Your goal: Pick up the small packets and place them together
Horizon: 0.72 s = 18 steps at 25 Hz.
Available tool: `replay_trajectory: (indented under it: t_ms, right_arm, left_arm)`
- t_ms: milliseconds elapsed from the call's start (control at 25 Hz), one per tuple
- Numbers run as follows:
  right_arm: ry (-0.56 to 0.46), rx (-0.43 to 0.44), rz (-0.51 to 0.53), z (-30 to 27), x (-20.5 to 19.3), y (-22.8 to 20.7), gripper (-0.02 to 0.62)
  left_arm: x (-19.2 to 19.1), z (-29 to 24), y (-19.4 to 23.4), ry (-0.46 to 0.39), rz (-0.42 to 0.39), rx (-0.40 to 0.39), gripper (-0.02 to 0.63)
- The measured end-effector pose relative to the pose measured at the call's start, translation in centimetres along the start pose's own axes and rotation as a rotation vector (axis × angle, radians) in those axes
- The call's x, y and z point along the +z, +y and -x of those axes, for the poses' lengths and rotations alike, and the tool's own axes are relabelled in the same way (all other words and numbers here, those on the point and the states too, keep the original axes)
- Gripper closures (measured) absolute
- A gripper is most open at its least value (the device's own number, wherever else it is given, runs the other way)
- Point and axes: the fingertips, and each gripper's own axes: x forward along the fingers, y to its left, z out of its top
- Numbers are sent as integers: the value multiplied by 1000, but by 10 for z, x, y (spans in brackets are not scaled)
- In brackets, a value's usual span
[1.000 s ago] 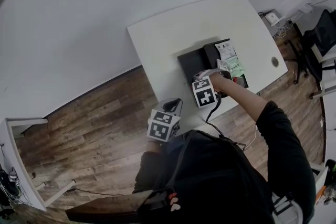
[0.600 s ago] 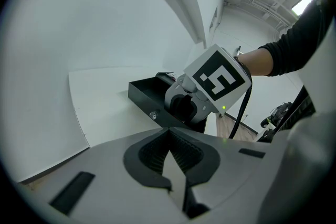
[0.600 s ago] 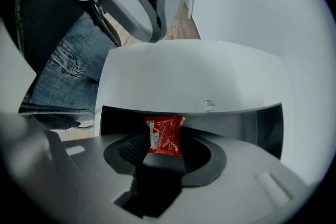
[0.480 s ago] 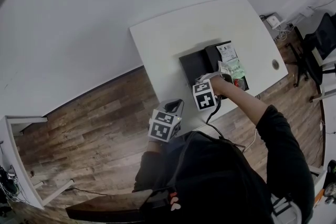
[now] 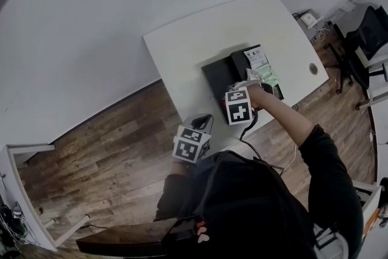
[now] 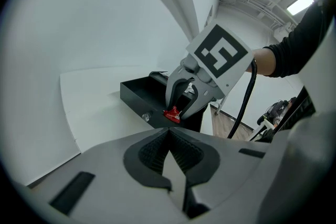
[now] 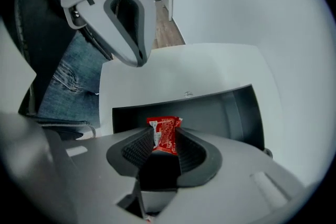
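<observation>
White desk (image 5: 194, 33) bore a black tray (image 5: 216, 73), pale packets (image 5: 259, 59) at its right. Over it the right hand-held gripper (image 7: 161, 145), jaws having just been closing, pinched a red packet (image 7: 167, 128); the left hand-held gripper (image 6: 168, 136) was pressed together, empty.

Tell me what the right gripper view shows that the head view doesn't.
Only the right gripper view shows the red packet, pinched between the right tongs, which have just been closing on it. Only the head view shows a white packet and a green packet lying in the black tray. Both views show that tray, the white table and the left tongs, which are shut and empty.
</observation>
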Motion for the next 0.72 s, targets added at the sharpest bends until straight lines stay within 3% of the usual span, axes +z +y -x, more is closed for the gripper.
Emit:
replay_trajectory:
  t_ms: [320,720]
  right_arm:
    - [-125,-138,-148,49,-15,-17,471]
    - [-251,-287,-408,100,-76,-61,474]
  left_arm:
    - [15,-15,-19,-3,-59,-64,604]
    - [24,-35,-42,30,-120,-111,604]
